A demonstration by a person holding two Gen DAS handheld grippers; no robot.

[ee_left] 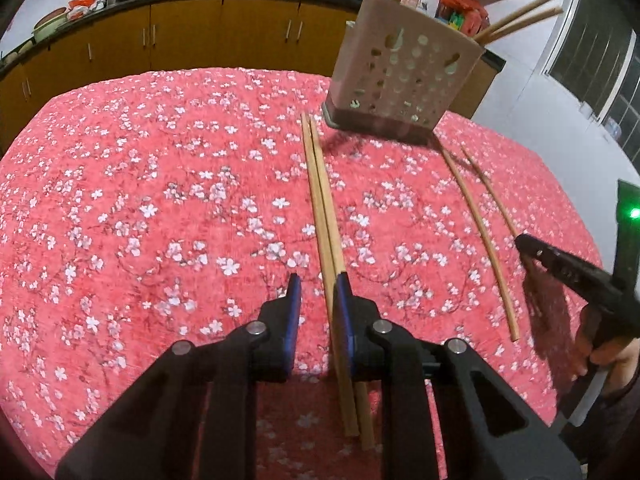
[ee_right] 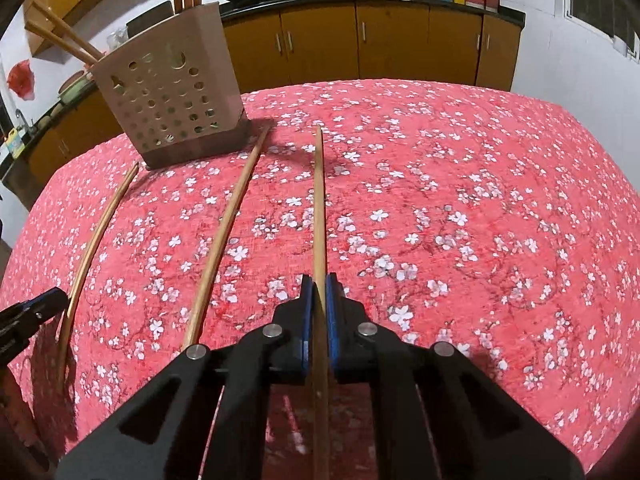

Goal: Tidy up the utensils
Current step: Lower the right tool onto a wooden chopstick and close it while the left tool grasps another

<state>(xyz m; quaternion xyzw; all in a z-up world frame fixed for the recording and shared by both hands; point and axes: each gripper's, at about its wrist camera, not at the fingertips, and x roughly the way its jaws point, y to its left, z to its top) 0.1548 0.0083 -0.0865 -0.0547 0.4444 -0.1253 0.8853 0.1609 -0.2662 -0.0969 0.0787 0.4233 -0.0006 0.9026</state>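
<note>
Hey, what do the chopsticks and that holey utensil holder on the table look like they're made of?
The chopsticks look like bare wood or bamboo: matte tan, no shine. The utensil holder looks like molded plastic: smooth pale beige walls with clean punched round holes and a darker base. Neither is certain from looks alone.

A holder (ee_left: 402, 80) stands near the far edge of the tabletop (ee_left: 140, 200), with chopsticks (ee_left: 516, 20) in it. Before it lie a touching pair (ee_left: 322, 208) to the left and two single chopsticks (ee_left: 480, 236) to the right, all running toward the near edge.
</note>
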